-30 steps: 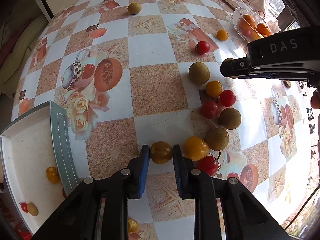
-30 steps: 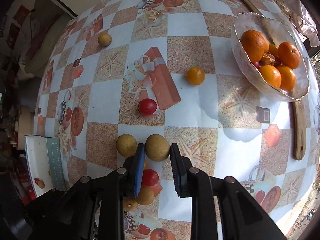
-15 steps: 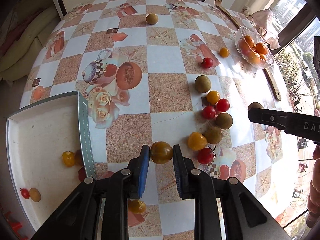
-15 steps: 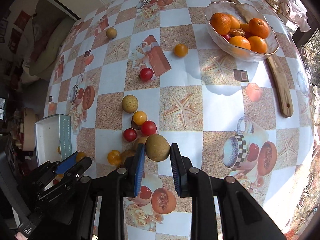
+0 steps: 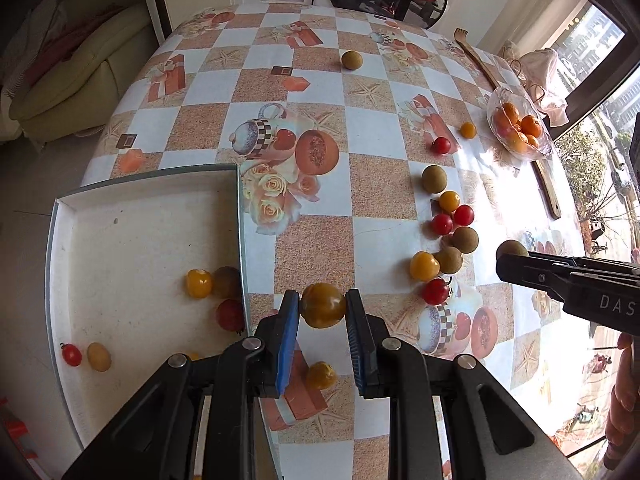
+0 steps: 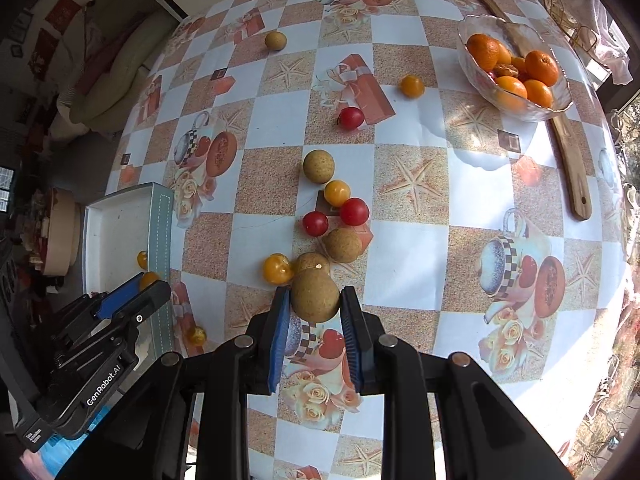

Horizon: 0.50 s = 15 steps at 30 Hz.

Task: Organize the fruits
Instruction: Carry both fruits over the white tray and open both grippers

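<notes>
While each gripper is clamped, left gripper (image 5: 322, 311) on a yellow tomato (image 5: 322, 305), right gripper (image 6: 315, 306) on a longan (image 6: 315, 295), either round fruit may slip before reaching the tray (image 5: 120, 240) at nine o'clock.

On the side of the right gripper (image 5: 510, 254), white capitals read "DAS", cut off at the picture's right edge. The left gripper (image 6: 150, 286) carries "GenRobot.AI" in white along its black body. A small white label at its lower end is too tiny to read.
</notes>
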{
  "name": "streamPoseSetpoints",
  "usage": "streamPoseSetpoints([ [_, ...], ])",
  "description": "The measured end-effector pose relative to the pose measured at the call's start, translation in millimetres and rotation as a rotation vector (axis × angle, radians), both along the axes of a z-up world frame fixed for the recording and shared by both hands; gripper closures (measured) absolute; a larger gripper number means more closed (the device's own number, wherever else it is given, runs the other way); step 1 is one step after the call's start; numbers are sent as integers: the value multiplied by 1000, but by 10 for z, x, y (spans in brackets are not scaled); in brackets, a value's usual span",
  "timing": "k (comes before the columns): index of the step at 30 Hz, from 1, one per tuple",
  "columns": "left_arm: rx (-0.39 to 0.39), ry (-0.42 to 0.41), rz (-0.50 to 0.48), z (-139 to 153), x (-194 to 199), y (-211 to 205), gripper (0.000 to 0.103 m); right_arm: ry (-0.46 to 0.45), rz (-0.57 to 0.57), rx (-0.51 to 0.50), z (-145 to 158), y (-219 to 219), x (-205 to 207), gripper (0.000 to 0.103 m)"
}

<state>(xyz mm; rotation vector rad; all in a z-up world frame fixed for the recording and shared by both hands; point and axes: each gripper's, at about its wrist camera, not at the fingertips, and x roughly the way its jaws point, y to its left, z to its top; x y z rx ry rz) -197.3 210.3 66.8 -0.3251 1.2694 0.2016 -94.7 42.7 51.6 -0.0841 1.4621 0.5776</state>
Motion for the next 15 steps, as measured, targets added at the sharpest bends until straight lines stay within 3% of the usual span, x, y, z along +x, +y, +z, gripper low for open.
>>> streamPoseSetpoints([
  [15,43,8,243,81,-967,841,78,-11,230,20,120,1083,-513,75],
])
